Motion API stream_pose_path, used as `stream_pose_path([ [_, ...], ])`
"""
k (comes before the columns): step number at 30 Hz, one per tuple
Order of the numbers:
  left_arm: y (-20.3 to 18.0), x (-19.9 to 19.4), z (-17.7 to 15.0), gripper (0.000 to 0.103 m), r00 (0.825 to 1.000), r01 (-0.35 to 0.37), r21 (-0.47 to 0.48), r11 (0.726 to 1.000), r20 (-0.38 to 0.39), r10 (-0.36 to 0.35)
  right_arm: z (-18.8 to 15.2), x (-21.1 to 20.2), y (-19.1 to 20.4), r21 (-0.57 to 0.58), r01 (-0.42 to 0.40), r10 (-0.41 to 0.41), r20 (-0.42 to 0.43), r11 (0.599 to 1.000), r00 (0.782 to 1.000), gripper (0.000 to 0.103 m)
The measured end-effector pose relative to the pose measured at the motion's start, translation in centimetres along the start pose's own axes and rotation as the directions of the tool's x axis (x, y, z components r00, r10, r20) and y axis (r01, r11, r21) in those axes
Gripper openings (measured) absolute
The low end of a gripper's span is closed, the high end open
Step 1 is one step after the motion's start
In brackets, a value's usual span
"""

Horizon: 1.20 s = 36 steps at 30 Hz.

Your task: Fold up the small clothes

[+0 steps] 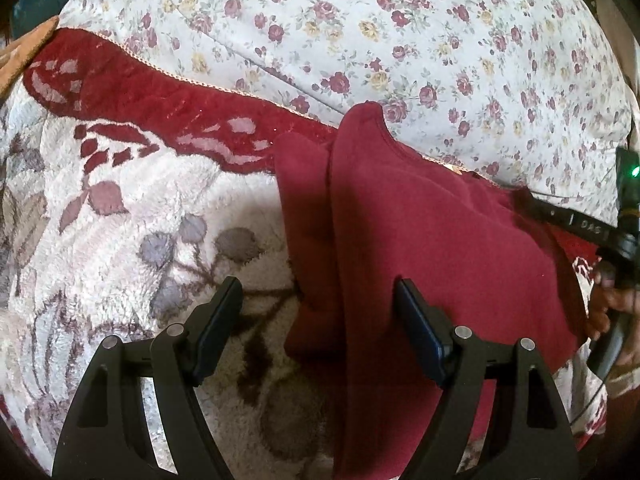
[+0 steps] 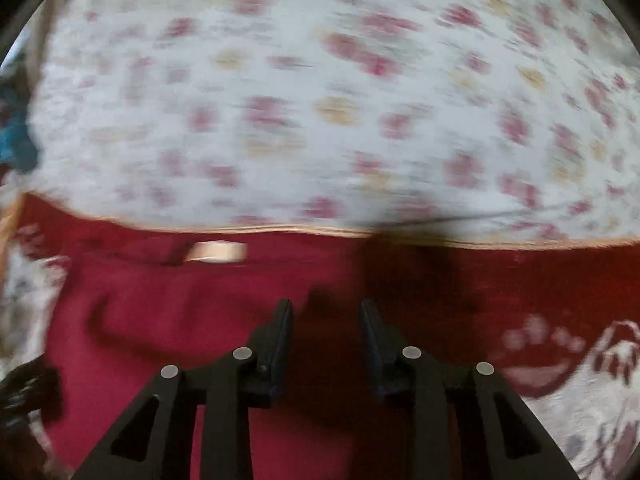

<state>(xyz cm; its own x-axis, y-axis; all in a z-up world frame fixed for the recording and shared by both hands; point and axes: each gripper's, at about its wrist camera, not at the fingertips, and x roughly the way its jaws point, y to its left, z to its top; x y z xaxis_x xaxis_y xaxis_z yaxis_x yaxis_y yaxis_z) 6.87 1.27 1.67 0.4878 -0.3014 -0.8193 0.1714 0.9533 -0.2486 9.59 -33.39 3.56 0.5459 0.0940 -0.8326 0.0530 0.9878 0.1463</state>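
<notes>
A dark red sweatshirt (image 1: 432,232) lies flat on a plush blanket, with one sleeve (image 1: 304,216) folded in along its left side. My left gripper (image 1: 320,304) hangs open and wide above its lower left part; one finger is over the blanket, the other over the red cloth, and nothing is pinched. In the blurred right wrist view, my right gripper (image 2: 326,320) stands open with a narrow gap over the sweatshirt (image 2: 180,320), close below its neckline label (image 2: 218,251). A hand (image 1: 608,304) holds that gripper's handle at the right edge of the left wrist view.
The cream and red flowered plush blanket (image 1: 120,220) lies under the garment. Beyond its corded edge spreads a white sheet with small roses (image 1: 400,40). A teal object (image 1: 36,4) and a brown-orange cloth (image 1: 24,52) sit at the far left.
</notes>
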Motion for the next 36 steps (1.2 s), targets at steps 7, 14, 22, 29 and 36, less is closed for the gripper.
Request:
stream_pose_path([
  [7, 0.1, 0.1, -0.1, 0.08, 1.0, 0.011, -0.004, 1.0, -0.002, -0.011, 0.9, 1.7, 11.6, -0.178, -0.258, 0.25, -0.066, 0.95, 0.966, 0.034],
  [14, 0.3, 0.2, 0.0, 0.08, 1.0, 0.03, -0.009, 1.0, -0.009, -0.03, 2.3, 6.5, 19.8, -0.27, -0.285, 0.269, -0.095, 0.92, 0.958, 0.034],
  [22, 0.5, 0.4, 0.2, 0.08, 0.999, 0.044, -0.022, 0.999, -0.021, -0.044, 3.8, 11.9, 22.3, -0.24, -0.24, 0.2, -0.18, 0.941, 0.963, 0.042],
  [29, 1.1, -0.5, -0.4, 0.08, 0.997, 0.065, -0.061, 0.996, -0.025, -0.067, 4.1, 7.7, 21.6, -0.191, -0.307, 0.279, -0.161, 0.932, 0.947, 0.077],
  [36, 1.7, -1.4, -1.3, 0.08, 0.996, 0.085, -0.102, 0.991, -0.029, -0.088, 2.4, 8.9, 25.4, -0.333, -0.231, 0.152, -0.245, 0.914, 0.957, 0.08],
])
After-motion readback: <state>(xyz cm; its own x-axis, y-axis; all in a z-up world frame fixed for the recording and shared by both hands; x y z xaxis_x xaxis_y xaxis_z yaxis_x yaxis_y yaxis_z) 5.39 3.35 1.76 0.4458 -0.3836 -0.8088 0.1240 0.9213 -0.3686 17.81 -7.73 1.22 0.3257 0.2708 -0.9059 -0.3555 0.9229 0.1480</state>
